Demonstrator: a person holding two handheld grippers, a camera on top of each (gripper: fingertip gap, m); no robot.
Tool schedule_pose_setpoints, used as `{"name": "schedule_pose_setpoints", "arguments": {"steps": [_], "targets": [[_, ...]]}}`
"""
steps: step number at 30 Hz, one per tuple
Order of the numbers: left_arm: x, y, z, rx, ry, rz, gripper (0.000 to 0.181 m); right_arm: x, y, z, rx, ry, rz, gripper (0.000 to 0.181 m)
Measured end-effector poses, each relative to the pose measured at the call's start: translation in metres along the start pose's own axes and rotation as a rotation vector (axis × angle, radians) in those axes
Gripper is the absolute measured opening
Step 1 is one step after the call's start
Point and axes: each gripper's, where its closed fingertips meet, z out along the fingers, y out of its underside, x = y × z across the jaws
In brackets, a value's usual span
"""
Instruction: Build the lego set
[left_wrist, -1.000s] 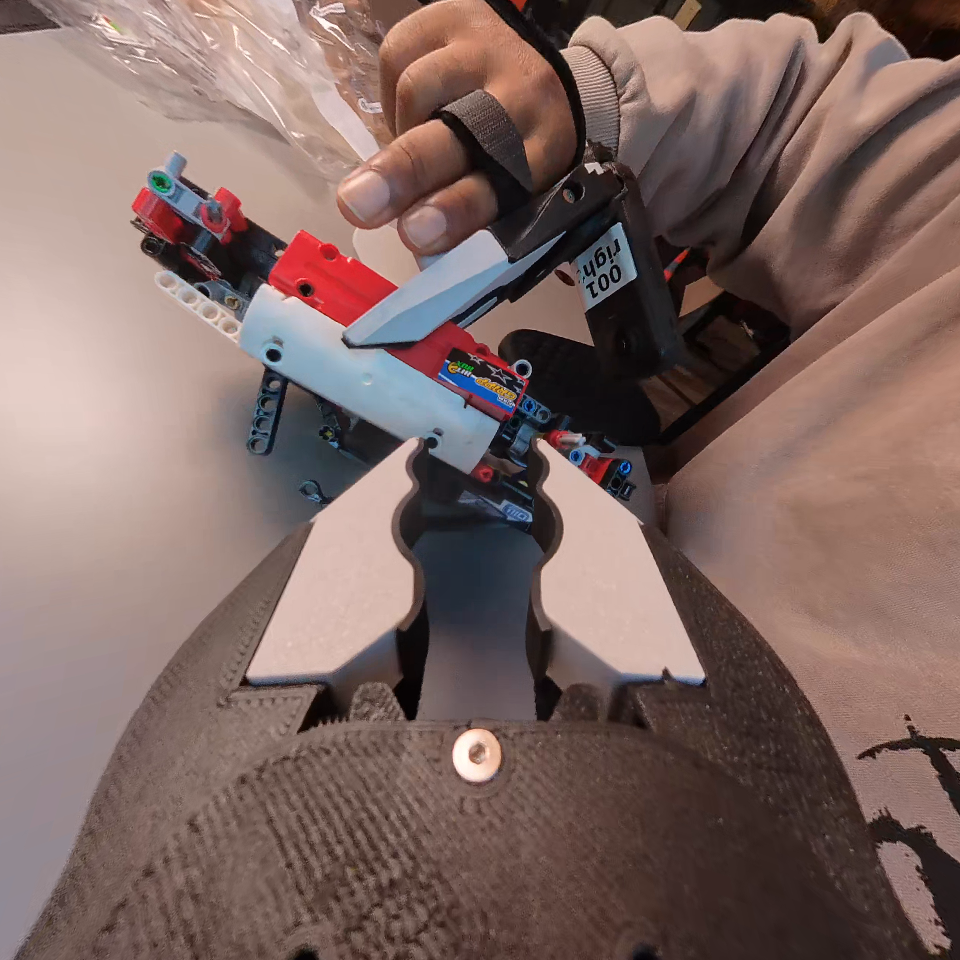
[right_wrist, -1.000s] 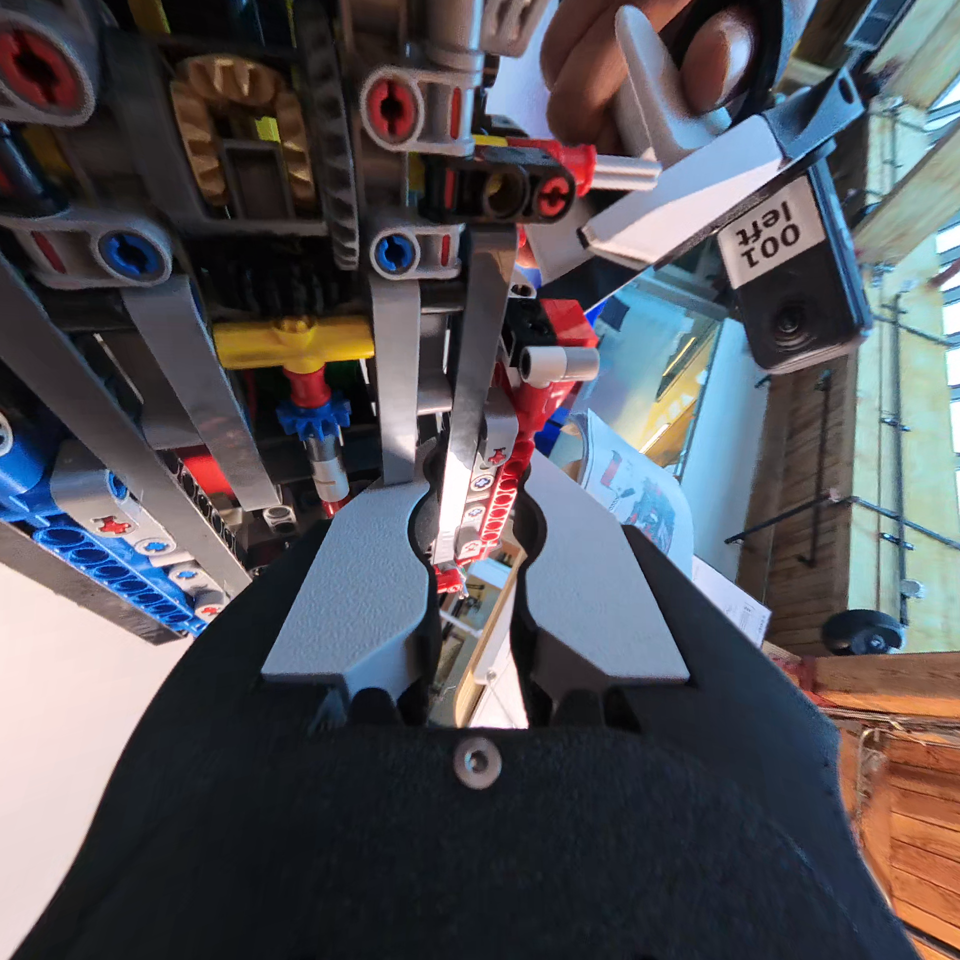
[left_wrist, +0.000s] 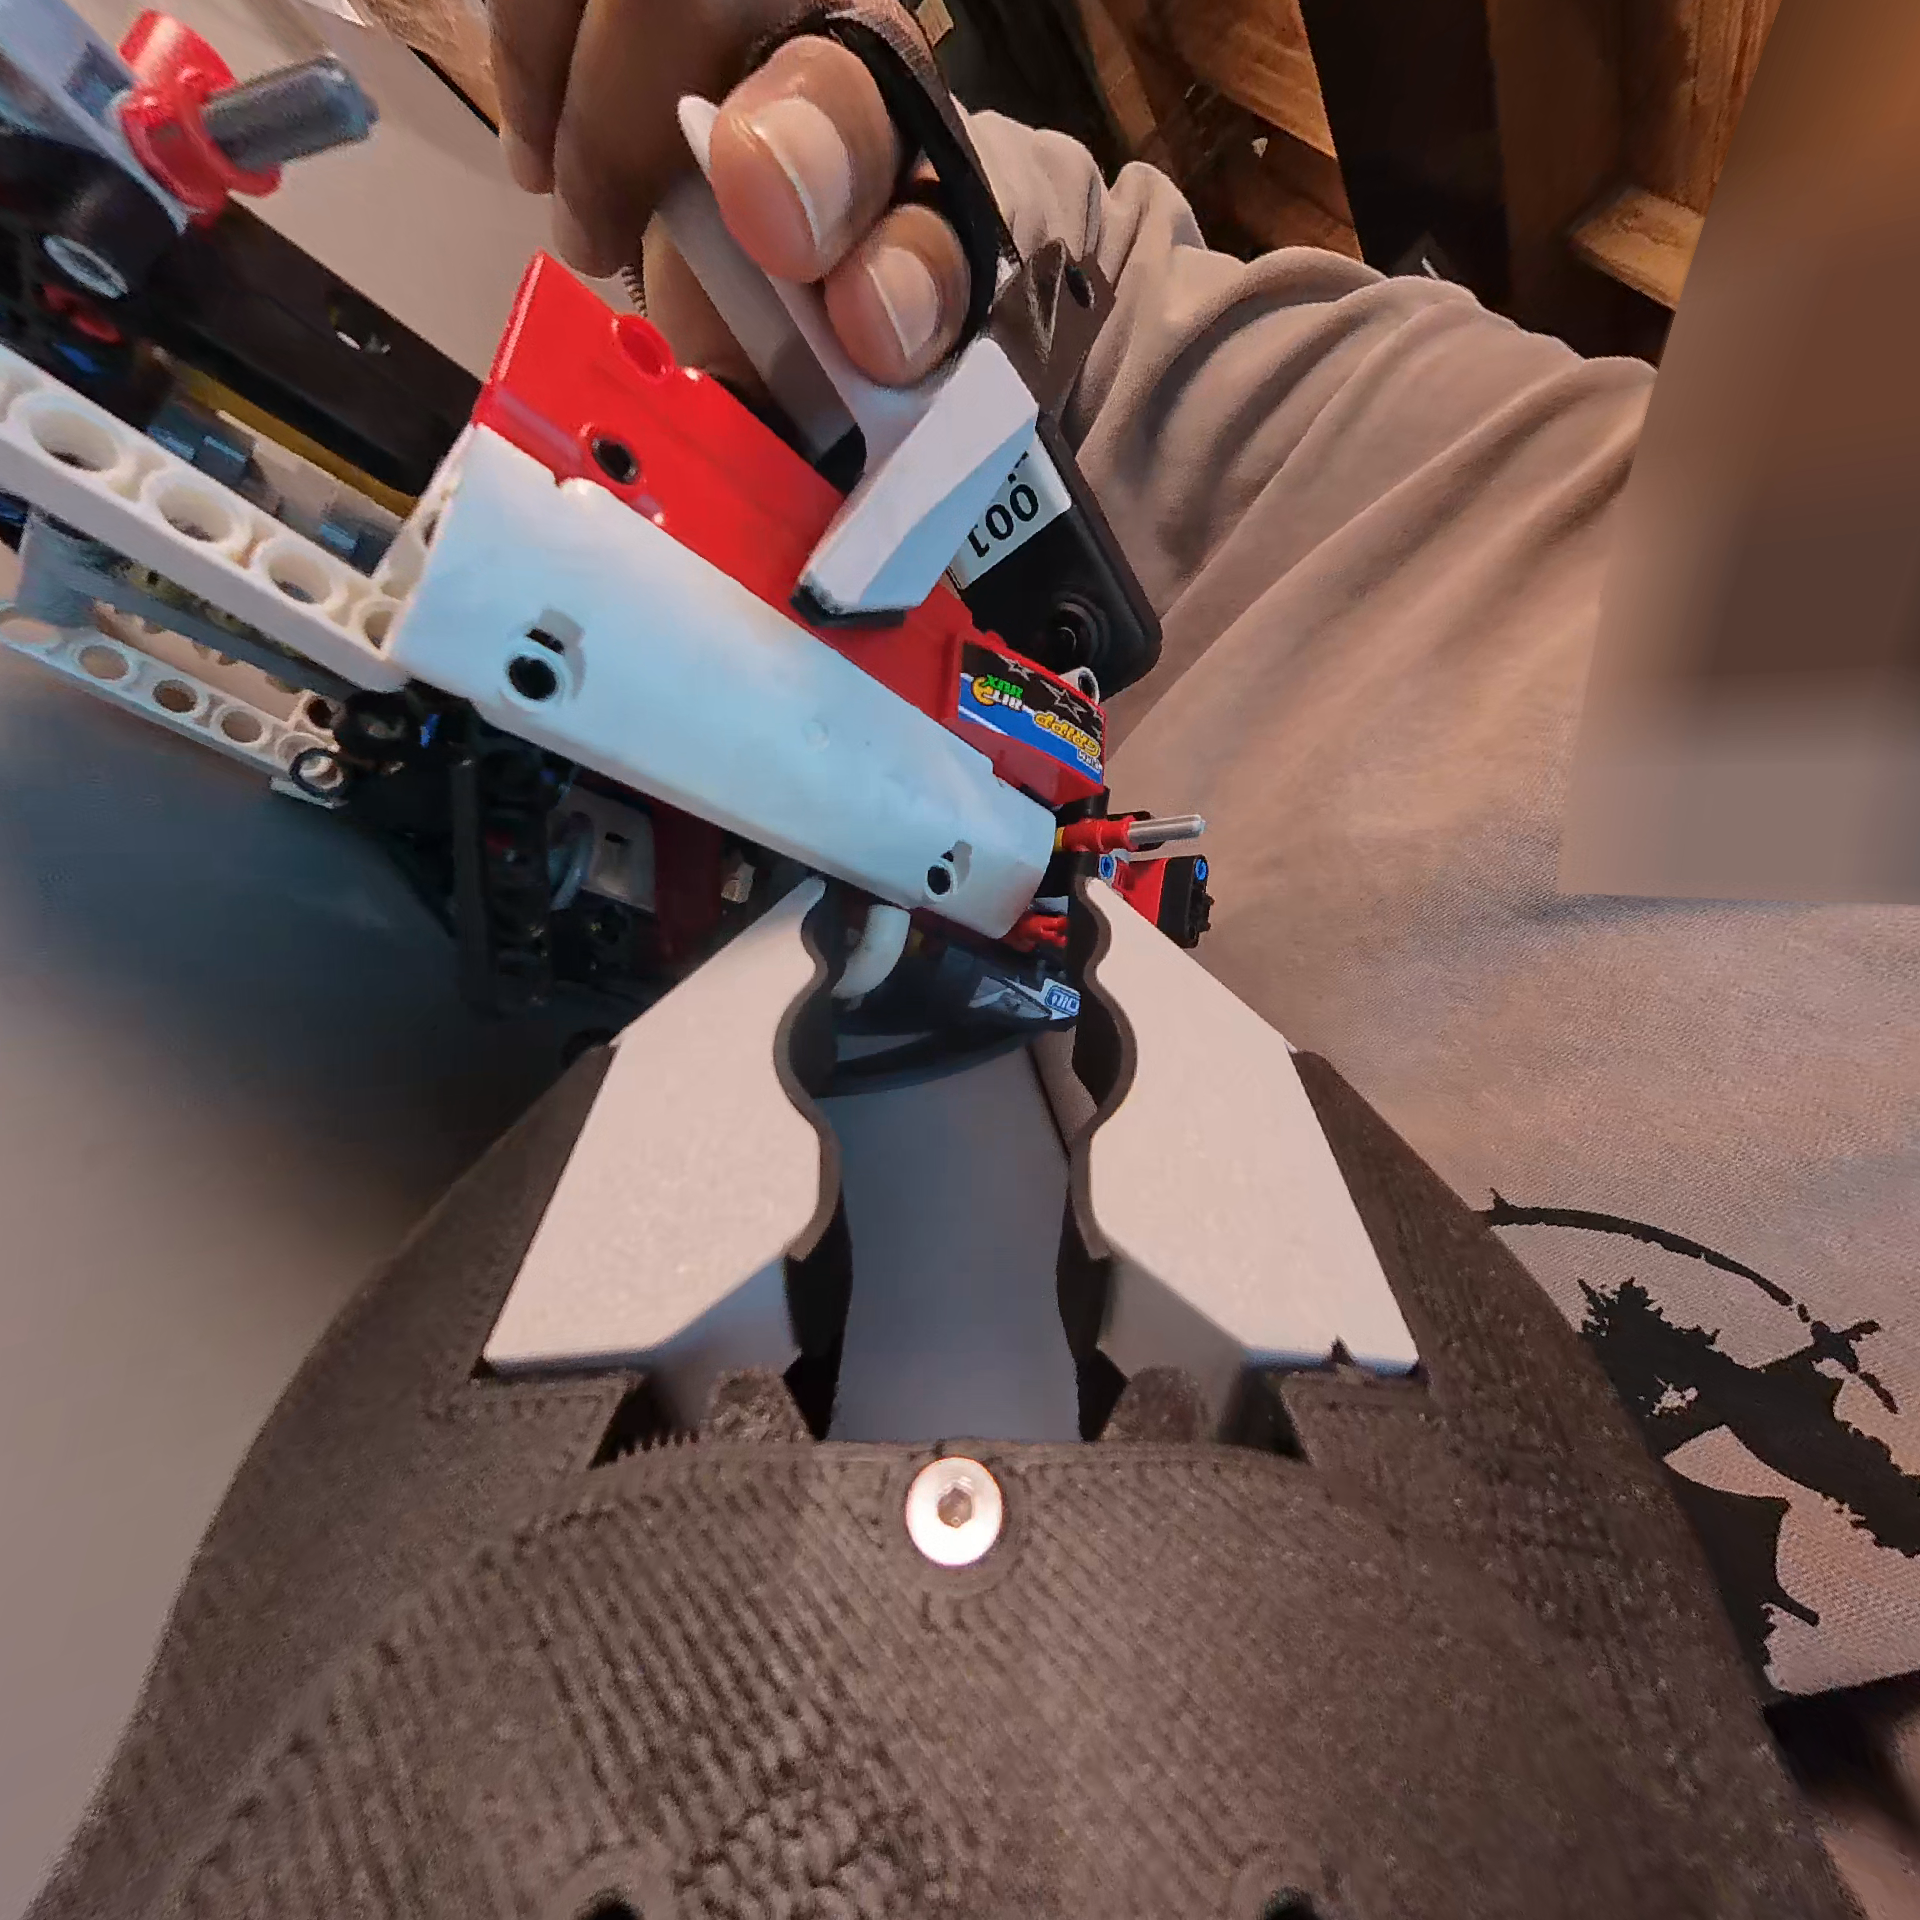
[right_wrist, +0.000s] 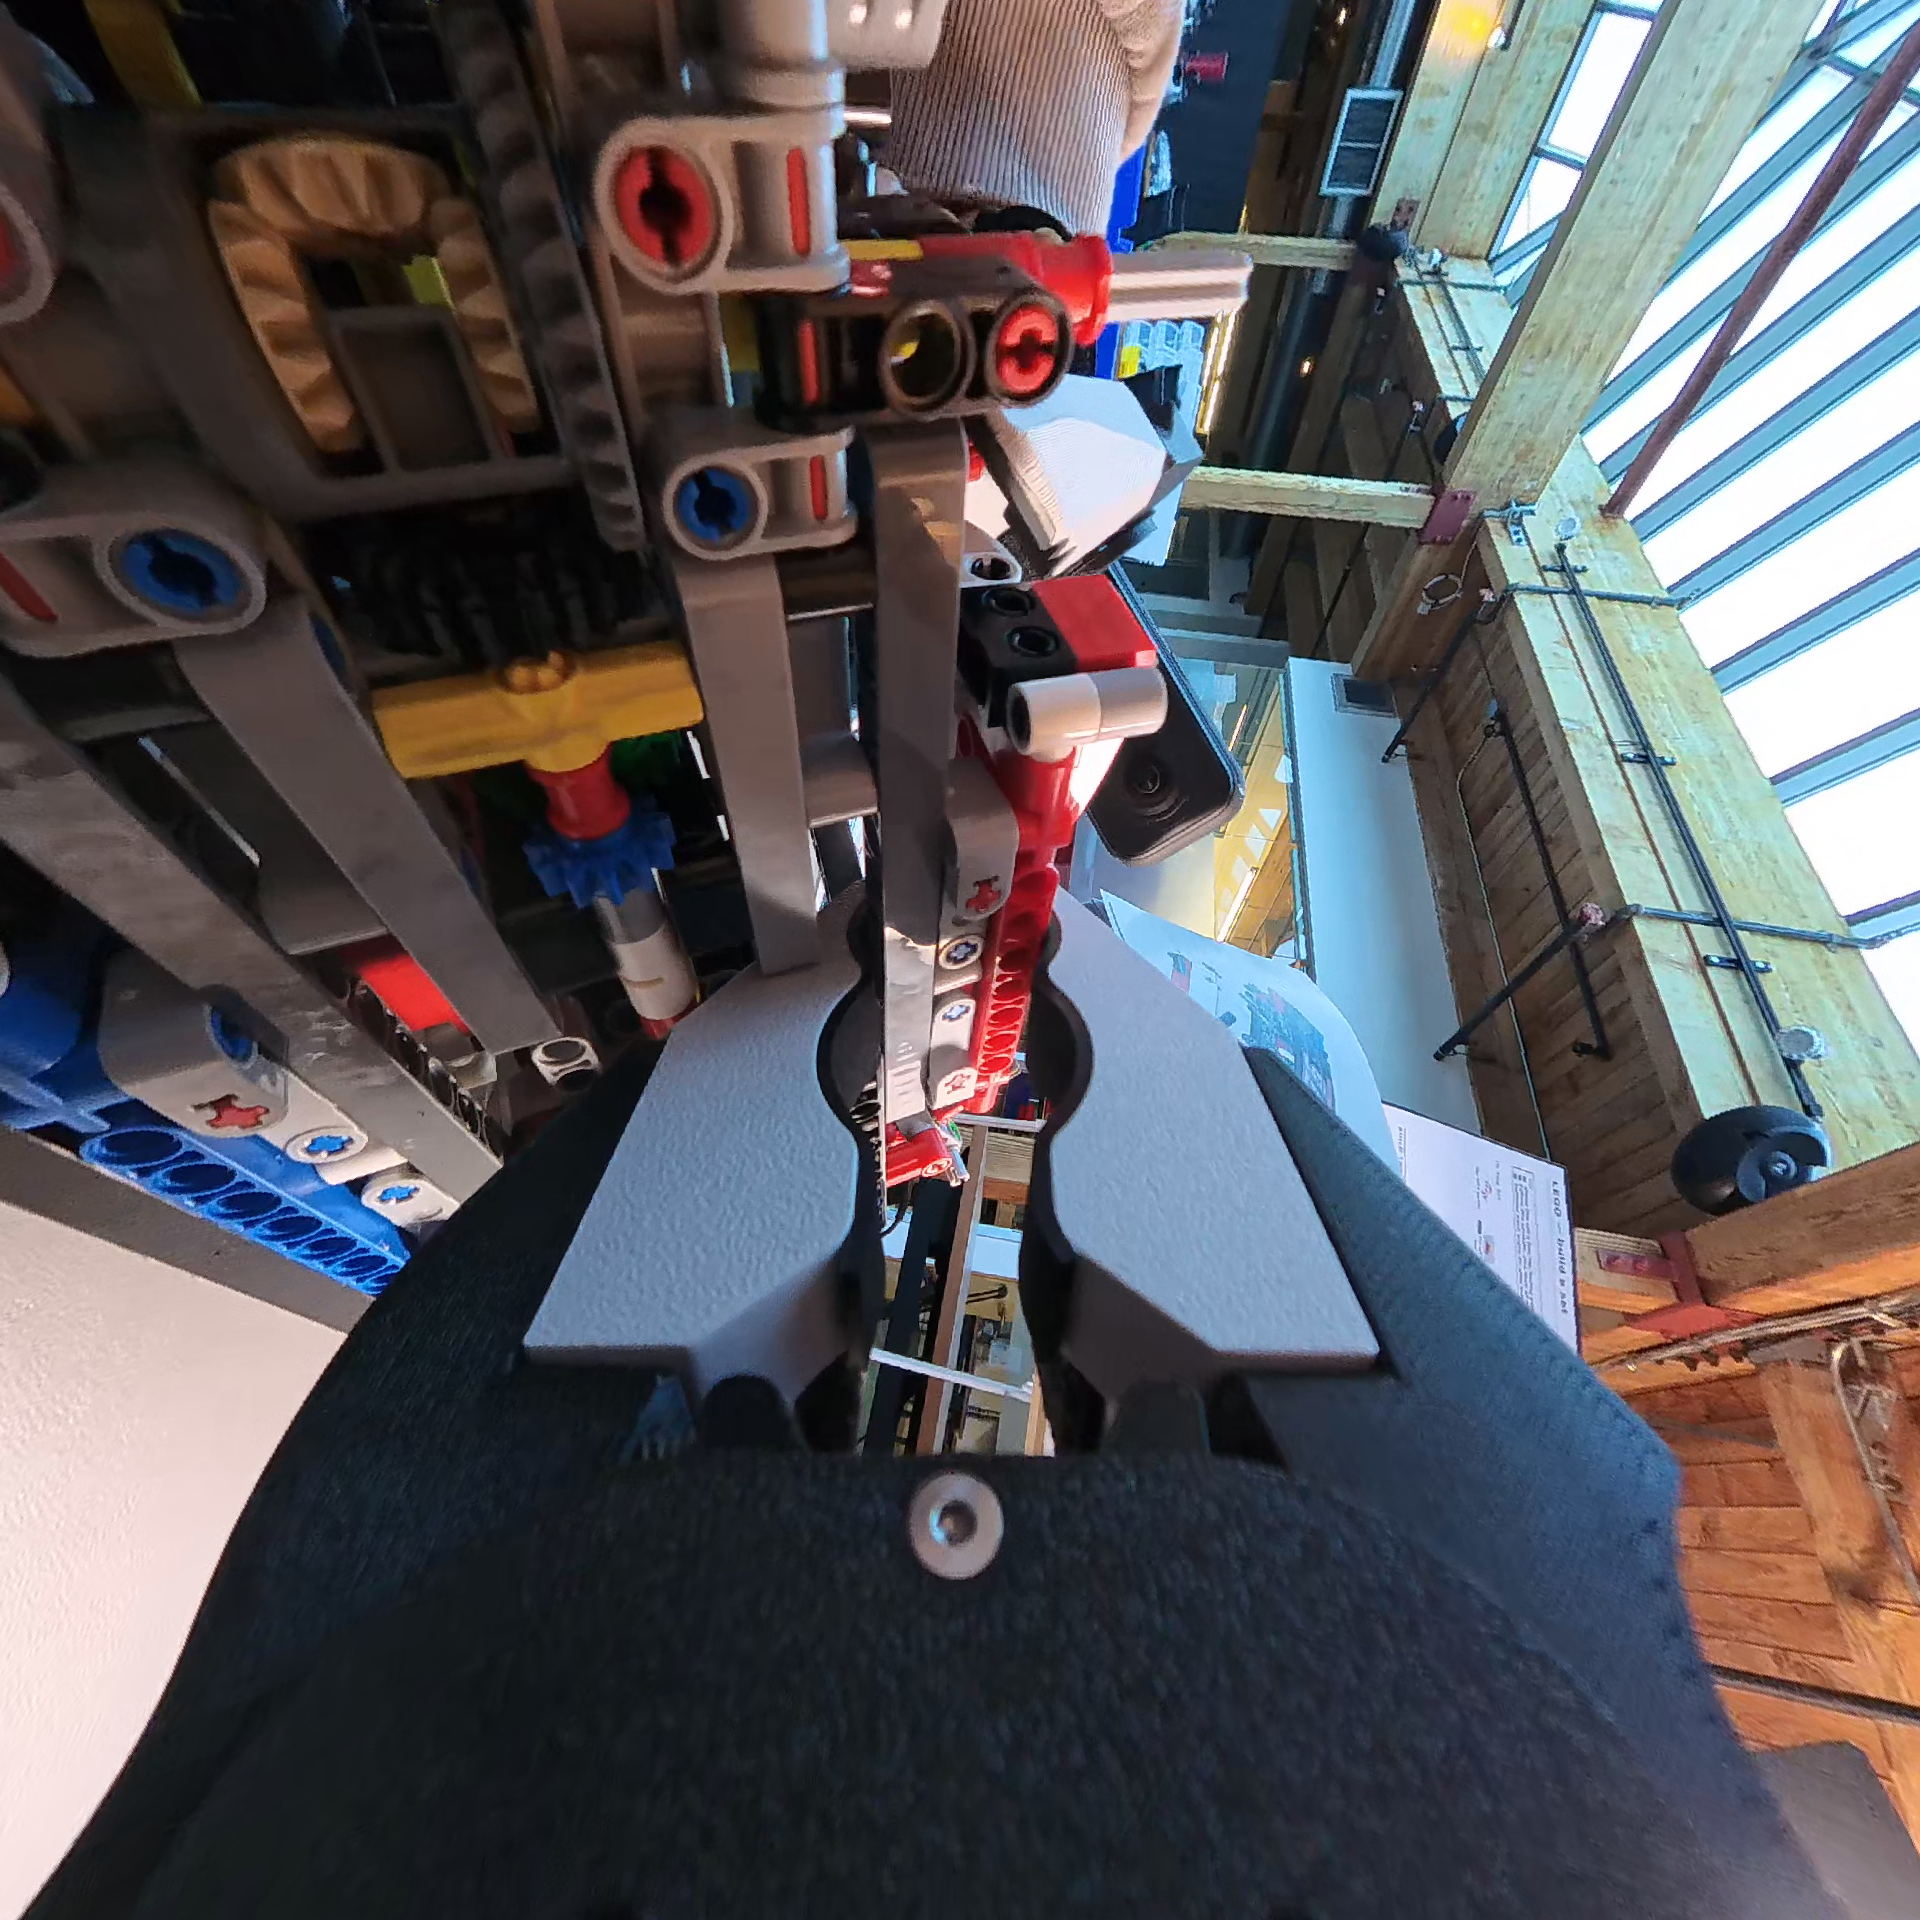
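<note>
The model (left_wrist: 727, 665) has come much closer to the left gripper (left_wrist: 945, 935) and fills more of its view. The left gripper (right_wrist: 1081, 488) now sits partly behind the model's underside (right_wrist: 623, 520).

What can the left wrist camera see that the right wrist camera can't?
Only the left wrist view shows the model's smooth outer shell, a long white plastic panel under a red plastic panel, plus bare fingers on the other tool's trigger.

Only the right wrist view shows the model's inside: a tan toothed gear, a yellow cross-shaped connector and a small blue gear. Its right hand-held gripper straddles a grey beam.

Both show the same red, white and black brick model, and each shows the opposite tool's camera.
</note>
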Motion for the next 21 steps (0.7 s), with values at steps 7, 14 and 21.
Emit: {"name": "schedule_pose_setpoints", "arguments": {"steps": [7,14,21], "targets": [[0.002,0.005,0.003,-0.025,0.002,-0.084,0.041,-0.001,-0.003,0.000,0.011,-0.008,-0.016,0.020],[0.004,0.010,0.006,-0.074,0.022,-0.121,0.042,-0.003,-0.008,-0.001,0.024,-0.044,-0.045,0.020],[0.005,0.012,0.011,-0.071,0.057,-0.129,0.040,-0.004,-0.012,-0.003,0.043,-0.058,-0.064,0.020]]}}
